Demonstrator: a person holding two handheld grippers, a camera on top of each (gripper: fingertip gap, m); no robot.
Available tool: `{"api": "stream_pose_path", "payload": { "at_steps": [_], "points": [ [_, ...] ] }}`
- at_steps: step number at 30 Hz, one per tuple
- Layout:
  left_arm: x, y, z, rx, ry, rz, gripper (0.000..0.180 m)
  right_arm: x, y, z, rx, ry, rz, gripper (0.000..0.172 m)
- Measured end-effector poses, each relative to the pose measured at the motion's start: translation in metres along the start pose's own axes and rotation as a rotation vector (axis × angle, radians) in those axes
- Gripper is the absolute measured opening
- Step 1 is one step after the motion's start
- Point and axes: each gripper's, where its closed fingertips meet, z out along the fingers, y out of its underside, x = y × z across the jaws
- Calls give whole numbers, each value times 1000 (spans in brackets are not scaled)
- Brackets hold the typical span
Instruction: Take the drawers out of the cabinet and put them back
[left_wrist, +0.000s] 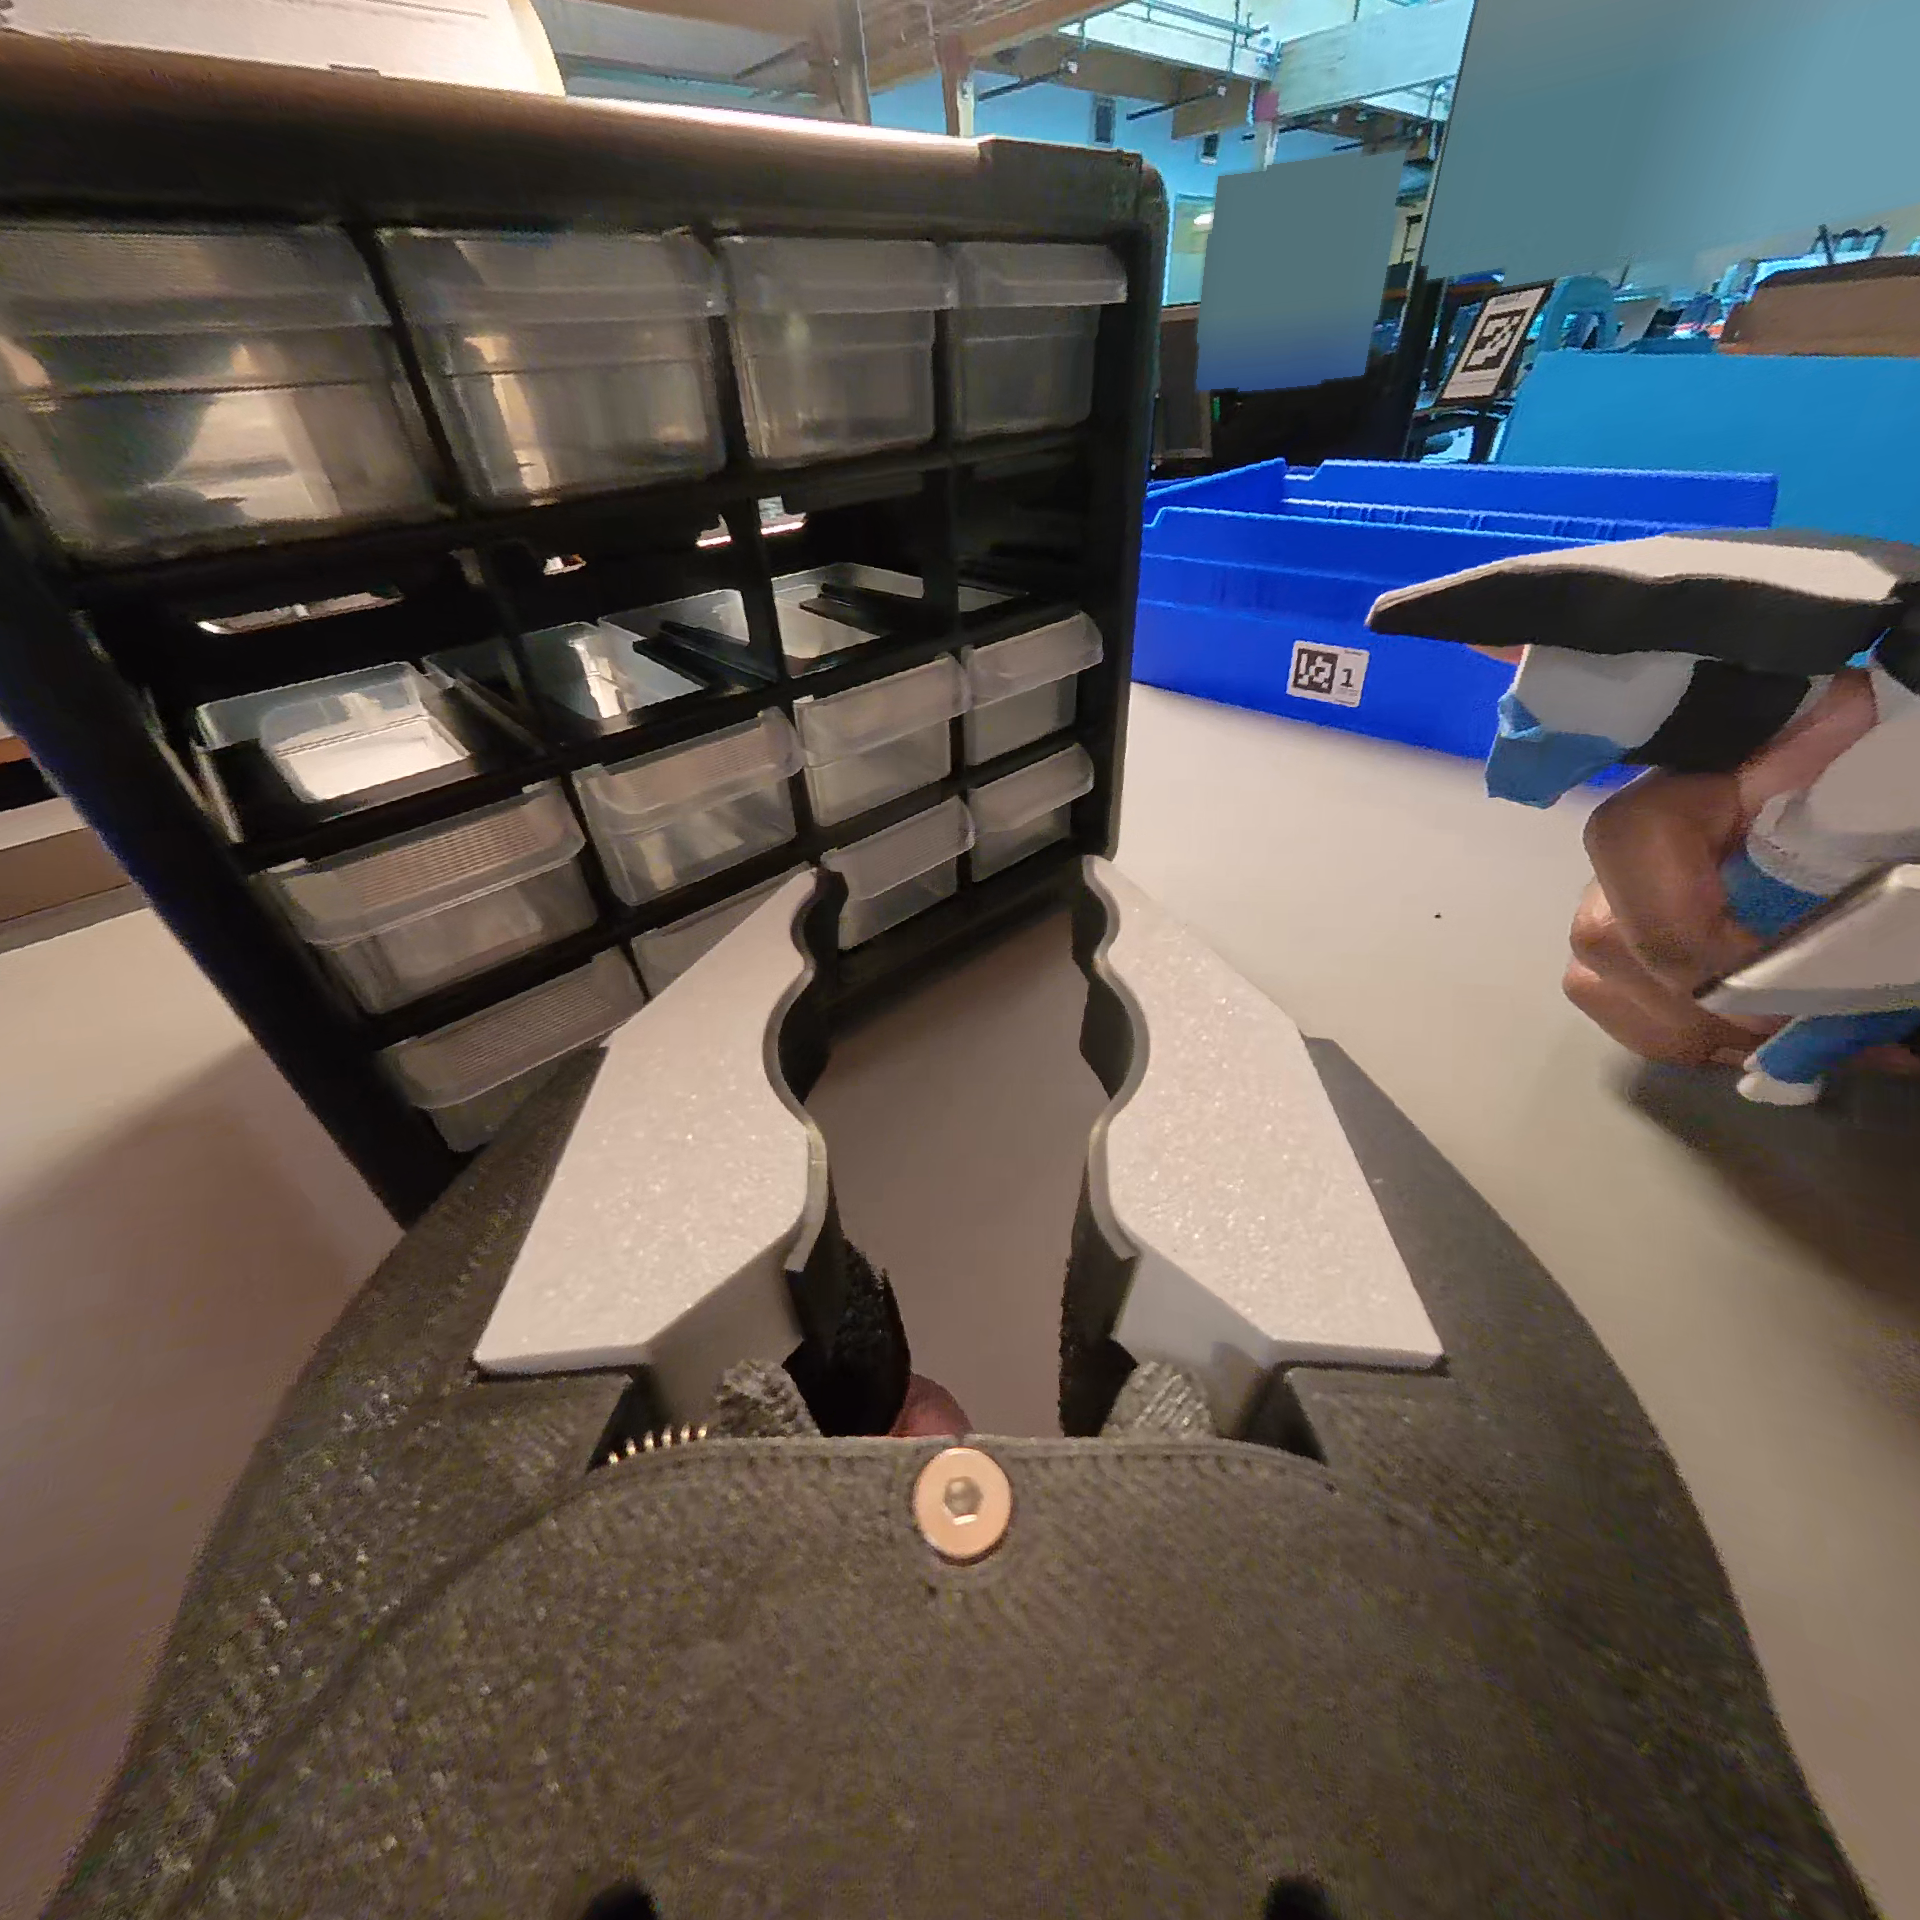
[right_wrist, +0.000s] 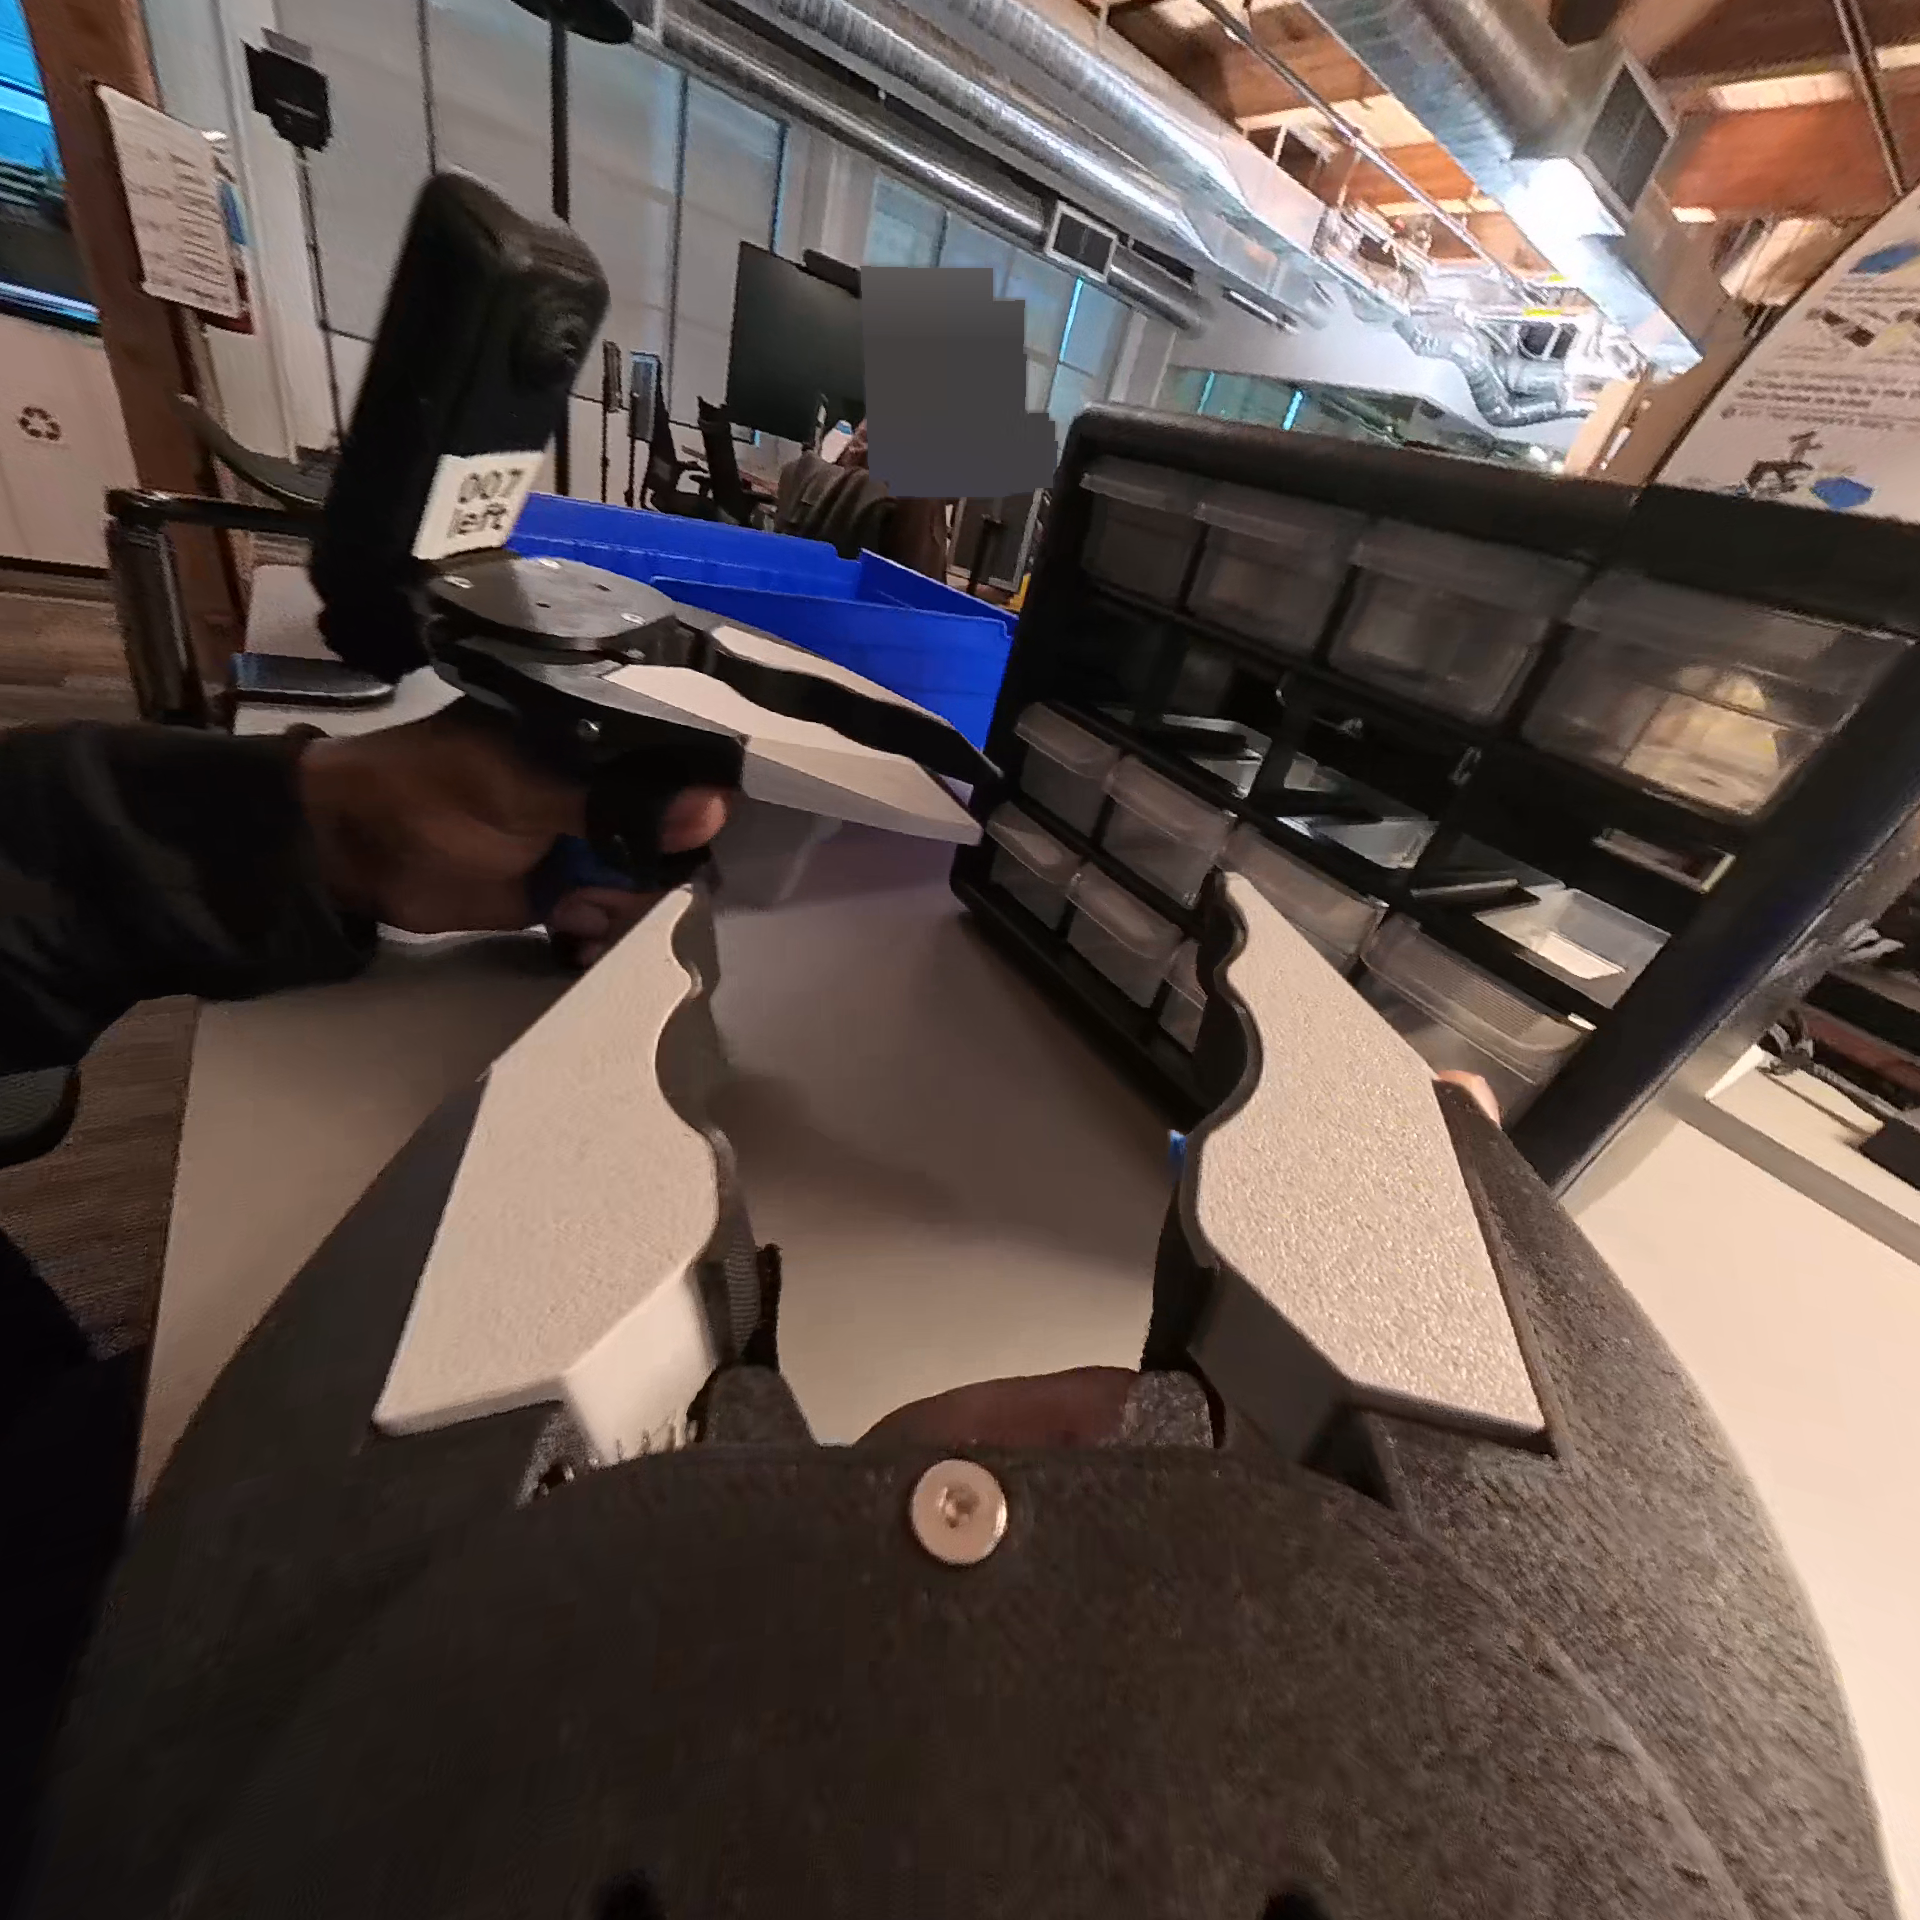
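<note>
The black cabinet holds rows of clear drawers and stands on the grey table. Some slots in its second row look dark and empty. My left gripper is open with nothing between its fingers, just in front of the cabinet's bottom right corner. In the right wrist view, one of its fingers reaches the cabinet's near lower corner. My right gripper is open wide over bare table, with nothing in it. Its fingers show at the right edge of the left wrist view.
A blue bin stands on the table behind and to the right of the cabinet; it also shows in the right wrist view. A person's hand holds the left gripper. Chairs and monitors stand far behind.
</note>
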Motion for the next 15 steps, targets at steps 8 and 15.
{"api": "stream_pose_path", "payload": {
  "at_steps": [8, 15],
  "points": [
    [4, 4, 11, -34, 11, 1, 44, 3, -4, -6, 23, 4, 3, 96],
    [-3, 3, 10, -25, -7, -42, 44, 31, 5, -9, -13, 108, 141, 90]
  ]
}}
